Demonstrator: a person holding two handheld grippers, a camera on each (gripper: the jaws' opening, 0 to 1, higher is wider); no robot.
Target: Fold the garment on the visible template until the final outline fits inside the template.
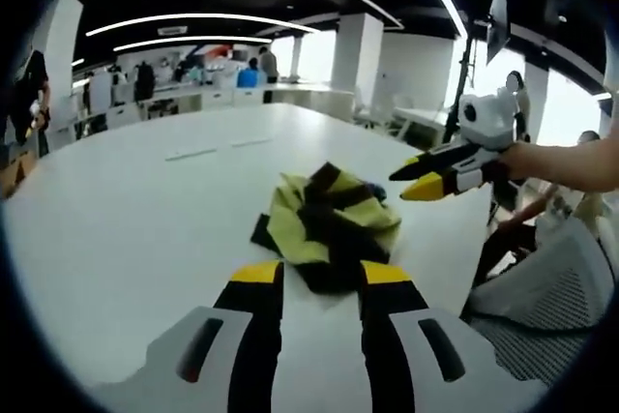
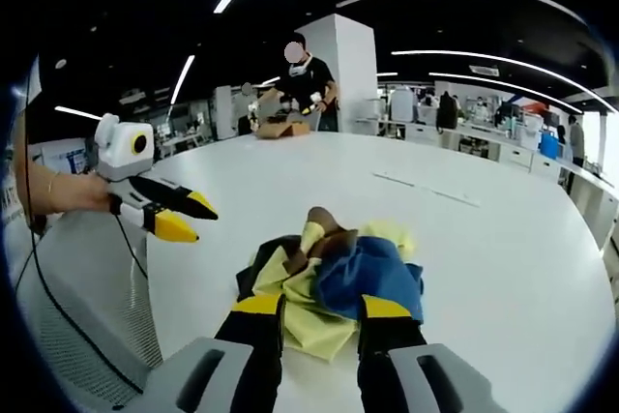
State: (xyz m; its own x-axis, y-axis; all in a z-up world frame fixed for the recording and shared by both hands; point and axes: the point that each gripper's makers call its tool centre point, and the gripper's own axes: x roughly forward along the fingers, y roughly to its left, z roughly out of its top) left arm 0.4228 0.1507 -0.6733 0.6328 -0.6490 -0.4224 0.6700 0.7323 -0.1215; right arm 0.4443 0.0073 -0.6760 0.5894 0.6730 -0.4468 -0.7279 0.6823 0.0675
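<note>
Clearly the folding is not yet begun: the garment [image 1: 327, 227] lies in a crumpled yellow, black and blue heap on the white table [image 1: 126, 210], just ahead of the left gripper [image 1: 319, 276]. Both the left gripper and the right gripper [image 2: 321, 309] are parted and empty. No template outline can be made out, so spreading and every fold seem left to do.

Each tool [image 1: 321, 282] has black jaws, yellow tips and a grey body.
</note>
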